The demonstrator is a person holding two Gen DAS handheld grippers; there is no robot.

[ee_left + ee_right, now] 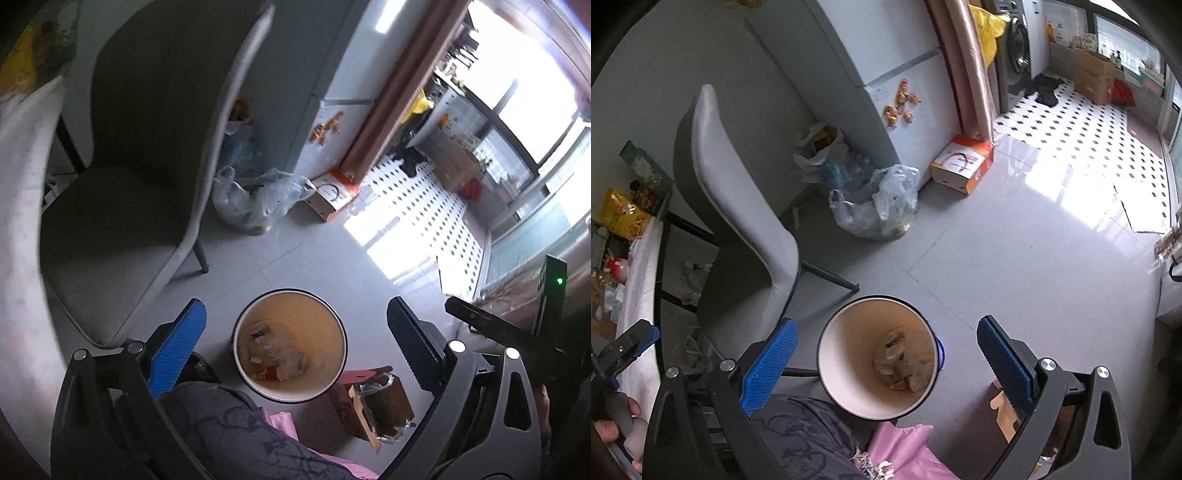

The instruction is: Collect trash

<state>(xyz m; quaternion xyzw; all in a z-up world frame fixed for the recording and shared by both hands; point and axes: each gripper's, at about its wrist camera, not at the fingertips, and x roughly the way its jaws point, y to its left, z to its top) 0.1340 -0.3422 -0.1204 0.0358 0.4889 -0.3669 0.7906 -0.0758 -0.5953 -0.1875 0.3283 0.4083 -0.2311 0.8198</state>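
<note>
1. Trash bin (290, 345) (879, 354): round, white rim and inner wall, dark outer edge, standing upright on grey floor tile (1015, 266), mouth facing up at both cameras.
2. Trash in bin (277, 356) (905, 363): crumpled wrappers and clear plastic on the bottom, low fill, wall bare above it.
3. Left gripper (295, 350): jaws spread wide, nothing between the blue pad and the black pad; the bin mouth sits in the gap in view, below the fingers.
4. Right gripper (886, 356): jaws wide apart, both blue pads bare, holding nothing; bin mouth framed between them.
5. Edges: grey chair (122, 206) (738, 221) just left of the bin, its leg near the rim. Brown cardboard box (380, 406) with plastic in it just right of the bin, apart from it. Person's dark trouser leg (798, 435) and pink cloth (905, 454) on the near side, overlapping the rim in view.
6. Open room: bare floor beyond the bin and to the right.
7. Clear plastic bag (255, 199) (879, 206) of rubbish well beyond the bin, by the fridge (886, 74); orange-and-white carton (962, 162) next to it.
8. Axis: bin's long axis vertical, no visible tilt.
</note>
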